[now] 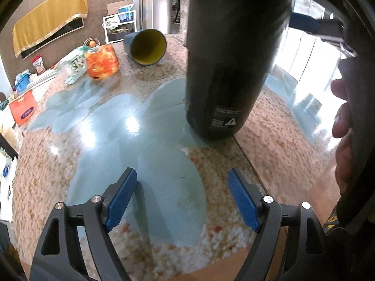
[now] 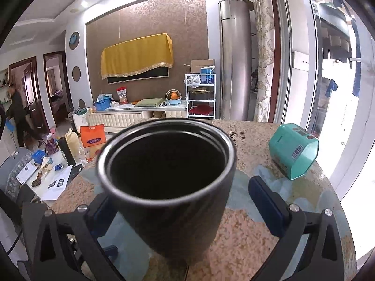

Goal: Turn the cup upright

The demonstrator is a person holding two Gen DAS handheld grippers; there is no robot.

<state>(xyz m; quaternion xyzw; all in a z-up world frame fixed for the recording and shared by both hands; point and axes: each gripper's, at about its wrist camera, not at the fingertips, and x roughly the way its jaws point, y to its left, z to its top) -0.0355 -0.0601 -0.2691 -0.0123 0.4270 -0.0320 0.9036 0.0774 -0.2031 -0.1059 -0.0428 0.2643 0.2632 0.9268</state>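
A tall dark grey cup [image 1: 229,70] stands upright on the speckled table [image 1: 281,126], its mouth up, seen from above in the right wrist view [image 2: 168,187]. My right gripper [image 2: 180,199] is open, with its blue pads [image 2: 264,206] on either side of the cup and a clear gap on the right side. In the left wrist view one right pad [image 1: 302,22] shows beside the cup's upper wall. My left gripper [image 1: 181,201] is open and empty, low over the table in front of the cup.
A second grey cup with a yellow inside [image 1: 147,46] lies on its side at the far edge. An orange-filled jar [image 1: 102,62] and a glass bottle [image 1: 72,66] sit to its left. A teal box [image 2: 293,151] lies on the table's right.
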